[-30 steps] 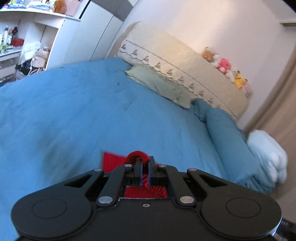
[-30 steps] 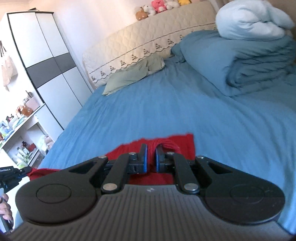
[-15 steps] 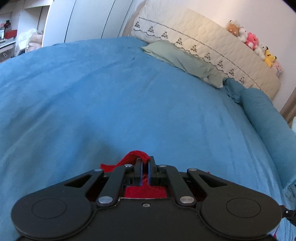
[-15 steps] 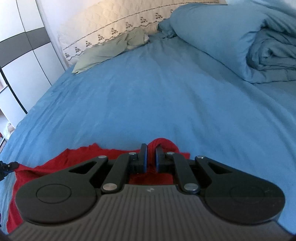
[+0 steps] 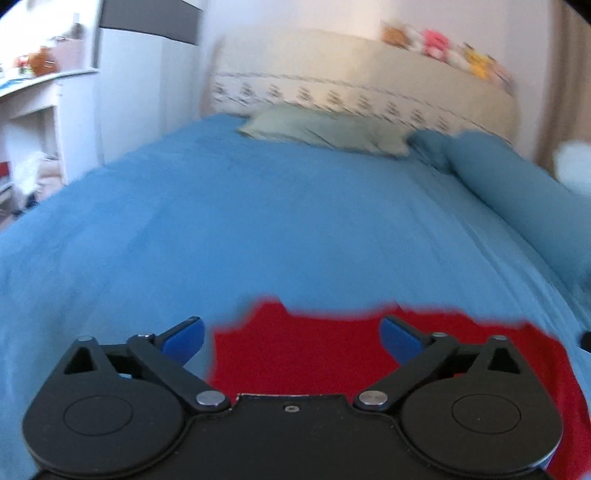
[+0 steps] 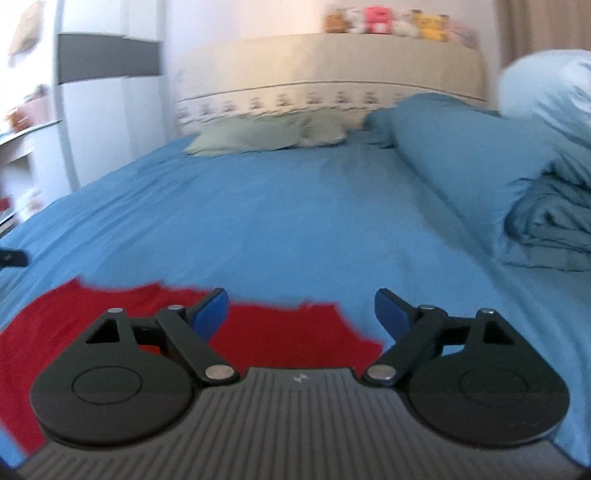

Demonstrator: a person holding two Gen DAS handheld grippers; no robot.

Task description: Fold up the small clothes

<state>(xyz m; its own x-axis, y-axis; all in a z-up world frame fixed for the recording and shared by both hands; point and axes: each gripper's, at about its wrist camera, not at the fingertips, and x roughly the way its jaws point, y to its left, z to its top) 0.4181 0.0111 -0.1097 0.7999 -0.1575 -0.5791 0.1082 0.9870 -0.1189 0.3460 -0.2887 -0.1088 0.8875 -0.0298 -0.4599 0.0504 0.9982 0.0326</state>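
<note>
A red garment (image 5: 317, 354) lies flat on the blue bedsheet (image 5: 258, 229), close under both grippers. In the left wrist view my left gripper (image 5: 291, 338) is wide open and empty above the garment's left part. In the right wrist view the same red garment (image 6: 280, 332) spreads to the left, and my right gripper (image 6: 301, 308) is wide open and empty above its right edge. The near part of the garment is hidden by the gripper bodies. Both views are motion-blurred.
A green pillow (image 5: 328, 129) lies by the quilted headboard (image 5: 369, 85), with plush toys (image 6: 391, 20) on top. A folded blue duvet (image 6: 498, 177) is piled at the right. A white wardrobe (image 6: 103, 92) and shelves (image 5: 33, 96) stand to the left of the bed.
Both grippers were shut on folds of the red garment; both have opened and let it go. The garment now lies flat on the sheet. Both cameras have tilted up.
</note>
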